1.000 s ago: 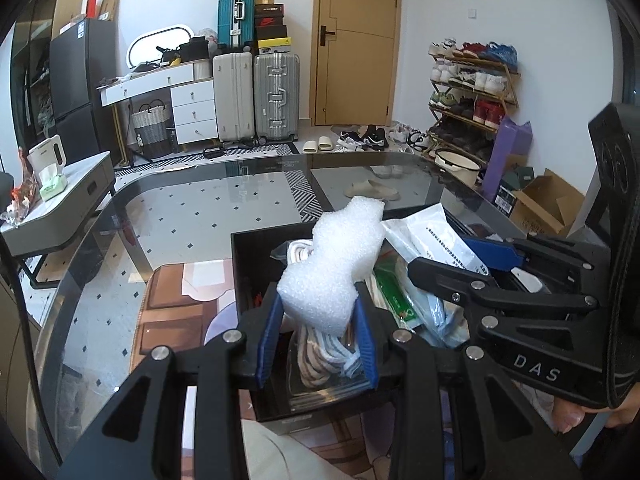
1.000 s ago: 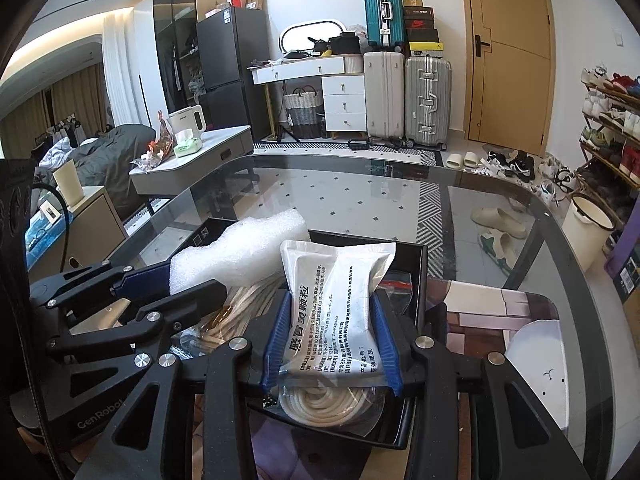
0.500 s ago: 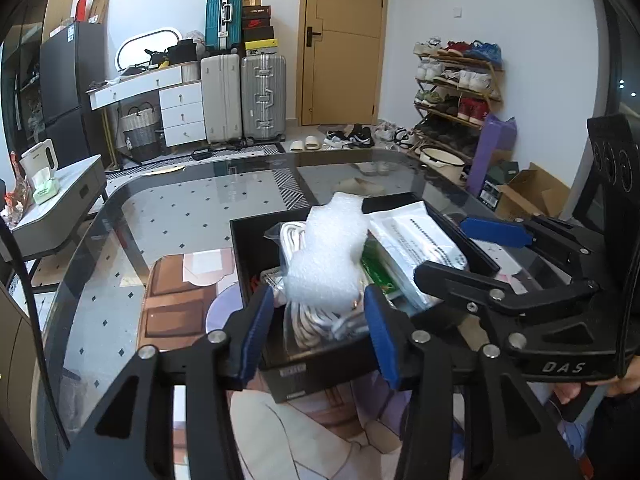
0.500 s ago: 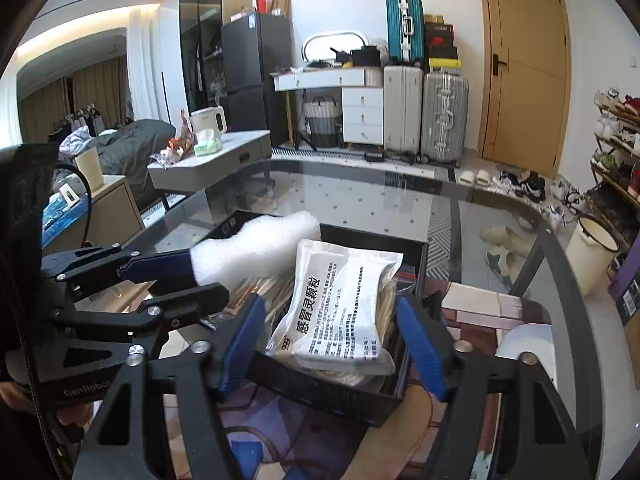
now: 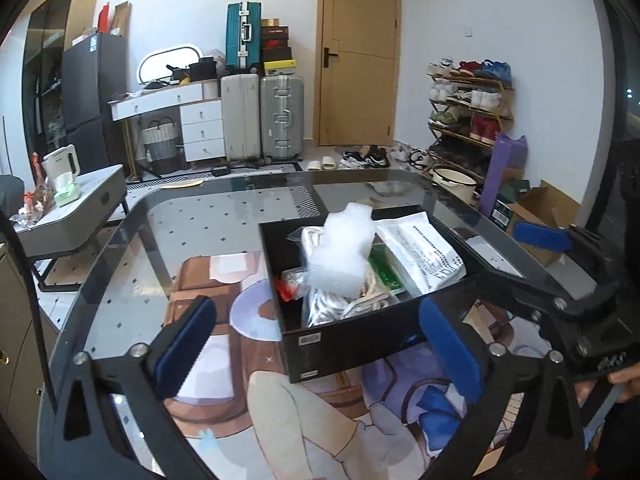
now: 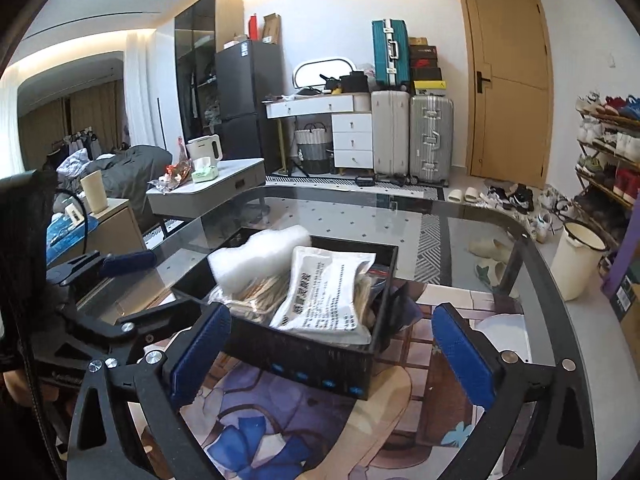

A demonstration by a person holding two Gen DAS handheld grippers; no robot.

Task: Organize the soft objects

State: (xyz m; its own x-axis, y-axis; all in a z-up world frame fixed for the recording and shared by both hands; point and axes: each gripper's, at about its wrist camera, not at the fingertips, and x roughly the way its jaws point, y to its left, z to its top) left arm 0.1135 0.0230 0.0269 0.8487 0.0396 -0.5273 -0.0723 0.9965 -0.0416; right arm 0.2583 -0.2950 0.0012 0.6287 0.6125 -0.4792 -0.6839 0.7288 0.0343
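A black box stands on a printed mat on the glass table. In it lie a white foam piece, a white printed pouch, coiled cords and a green packet. The box, the foam and the pouch also show in the right wrist view. My left gripper is open and empty, held back just in front of the box. My right gripper is open and empty, also in front of the box. Each gripper shows at the side of the other's view.
The printed mat covers the near part of the glass table. A grey side table with a kettle stands to the left. Suitcases, a dresser, a shoe rack and a door line the far walls.
My left gripper let go of the foam piece and my right let go of the pouch; both lie in the box. Both grippers opened wide and drew back from the box.
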